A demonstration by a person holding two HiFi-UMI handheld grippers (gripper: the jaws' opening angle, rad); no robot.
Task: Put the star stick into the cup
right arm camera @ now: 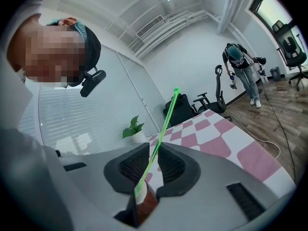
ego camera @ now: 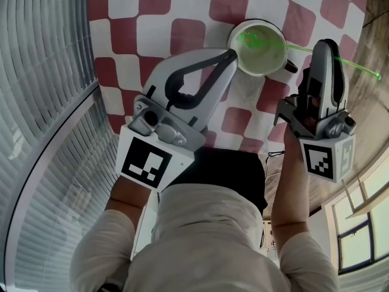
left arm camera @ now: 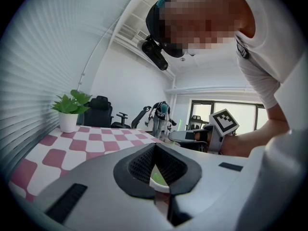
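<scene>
A white cup [ego camera: 258, 46] stands on the red and white checked table [ego camera: 182, 17]. My left gripper [ego camera: 233, 55] is shut on the cup's left rim; the left gripper view shows the white cup rim [left arm camera: 160, 185] pinched between its pads. The thin green star stick [ego camera: 340, 58] slants from inside the cup out to the right, and a green star shape lies in the cup. My right gripper [ego camera: 293, 66] sits beside the cup's right rim, shut on the stick. In the right gripper view the stick [right arm camera: 163, 124] runs up between the pads [right arm camera: 132, 170].
A potted plant [left arm camera: 69, 112] stands at the far end of the table. Window blinds [ego camera: 42, 72] run along the left, the table's edge [ego camera: 358, 47] curves at the right, and office chairs [left arm camera: 98, 110] and a standing person [right arm camera: 240, 69] are in the room beyond.
</scene>
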